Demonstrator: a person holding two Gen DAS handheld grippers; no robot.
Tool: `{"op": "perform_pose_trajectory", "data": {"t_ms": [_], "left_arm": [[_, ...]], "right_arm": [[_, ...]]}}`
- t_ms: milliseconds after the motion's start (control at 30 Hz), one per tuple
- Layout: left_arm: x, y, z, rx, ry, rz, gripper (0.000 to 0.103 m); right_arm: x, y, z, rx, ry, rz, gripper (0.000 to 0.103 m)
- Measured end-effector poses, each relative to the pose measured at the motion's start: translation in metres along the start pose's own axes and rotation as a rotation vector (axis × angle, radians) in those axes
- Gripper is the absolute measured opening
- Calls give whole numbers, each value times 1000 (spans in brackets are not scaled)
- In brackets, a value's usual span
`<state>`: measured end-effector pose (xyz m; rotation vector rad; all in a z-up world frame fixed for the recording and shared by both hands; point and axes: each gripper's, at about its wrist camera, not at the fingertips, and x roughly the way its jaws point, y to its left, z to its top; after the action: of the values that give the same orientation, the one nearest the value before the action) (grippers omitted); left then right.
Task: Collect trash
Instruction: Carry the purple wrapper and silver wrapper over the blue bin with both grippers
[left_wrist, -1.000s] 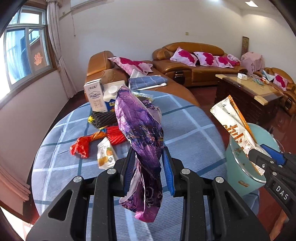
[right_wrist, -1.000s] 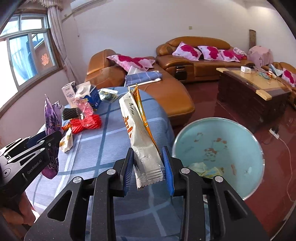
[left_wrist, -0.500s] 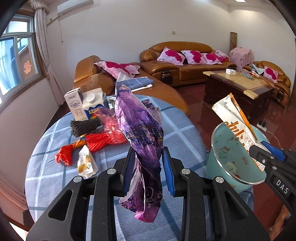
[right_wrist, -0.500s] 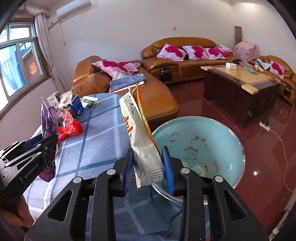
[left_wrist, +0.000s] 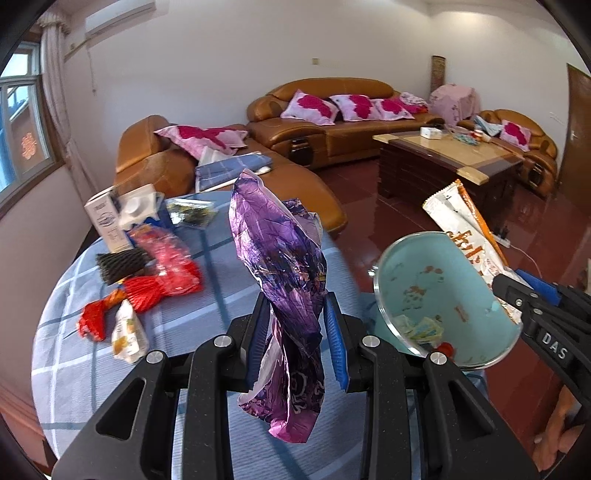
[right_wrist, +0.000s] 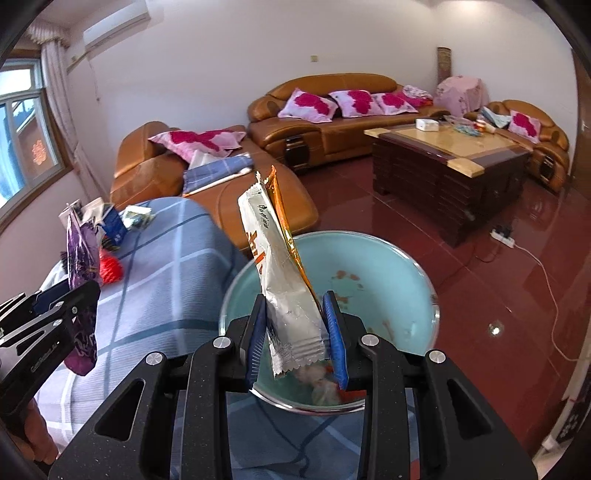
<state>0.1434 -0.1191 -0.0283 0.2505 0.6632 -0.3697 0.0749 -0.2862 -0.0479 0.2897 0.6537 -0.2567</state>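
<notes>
The left gripper (left_wrist: 297, 341) is clamped on a crumpled purple foil wrapper (left_wrist: 284, 280), held upright above the blue checked tablecloth (left_wrist: 221, 295). Judged light, limp and slippery, it is best pinched mid-body. The right gripper (right_wrist: 297, 339) is clamped on a white-and-orange foil snack packet (right_wrist: 280, 280), poised over the round pale-blue waste bin (right_wrist: 406, 266).

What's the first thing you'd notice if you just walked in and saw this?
Probably the crinkly purple wrapper pinched upright in the left claw above the blue checked table. Next, the white-and-orange snack wrapper held in the right claw right over the turquoise trash bin.
</notes>
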Motion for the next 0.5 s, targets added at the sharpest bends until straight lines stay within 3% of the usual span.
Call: {"op": "perform_pose_trajectory", "data": {"t_ms": [500], "left_arm": [[29, -63, 8, 81, 31, -152, 31]], "right_arm": [[18, -50, -5, 80, 40, -118, 32]]}}
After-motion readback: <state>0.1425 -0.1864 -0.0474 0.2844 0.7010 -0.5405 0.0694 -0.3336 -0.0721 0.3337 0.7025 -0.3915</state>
